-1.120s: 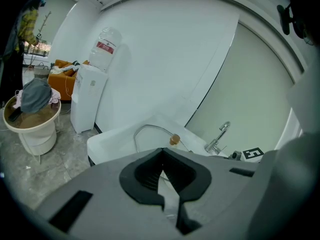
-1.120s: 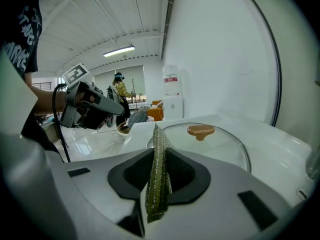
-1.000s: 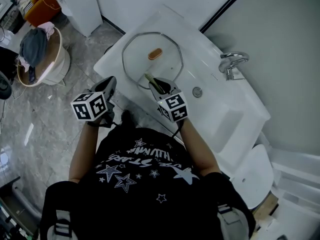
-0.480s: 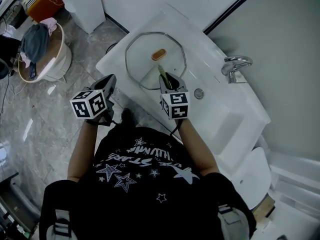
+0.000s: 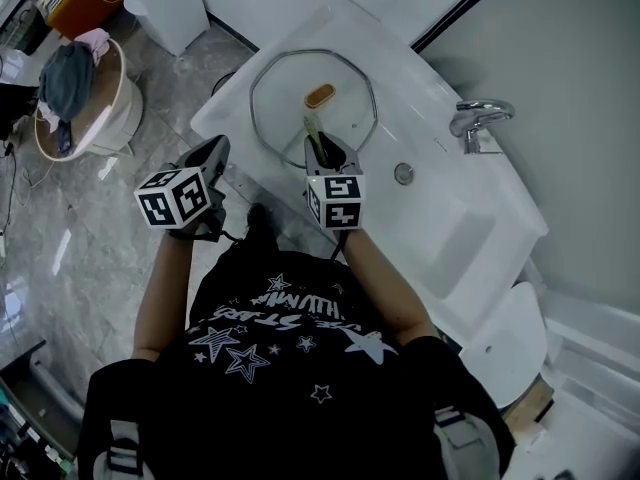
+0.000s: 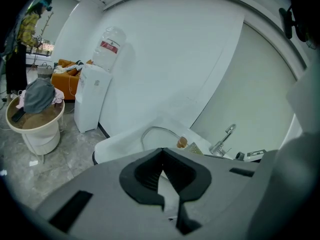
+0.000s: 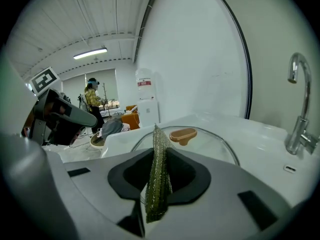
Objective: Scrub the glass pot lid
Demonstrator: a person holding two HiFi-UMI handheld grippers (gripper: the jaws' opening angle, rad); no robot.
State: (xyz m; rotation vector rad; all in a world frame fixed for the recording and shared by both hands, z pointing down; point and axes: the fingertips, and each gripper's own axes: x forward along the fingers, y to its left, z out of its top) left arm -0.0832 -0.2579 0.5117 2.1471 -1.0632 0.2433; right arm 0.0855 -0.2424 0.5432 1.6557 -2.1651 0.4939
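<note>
One clear glass lid with a metal rim and a tan knob lies flat on the white sink top, at the end away from the one tap. The right gripper is clamped on one green scrub pad over the lid's near edge. The left gripper is closed on nothing, just off the sink top's edge.

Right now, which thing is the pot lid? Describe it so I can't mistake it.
On the white sink counter, at the end away from the faucet, lies the glass pot lid, just ahead of the right gripper holding a scouring pad. It alone is see-through: a metal-rimmed disc with an orange-brown knob.
</note>
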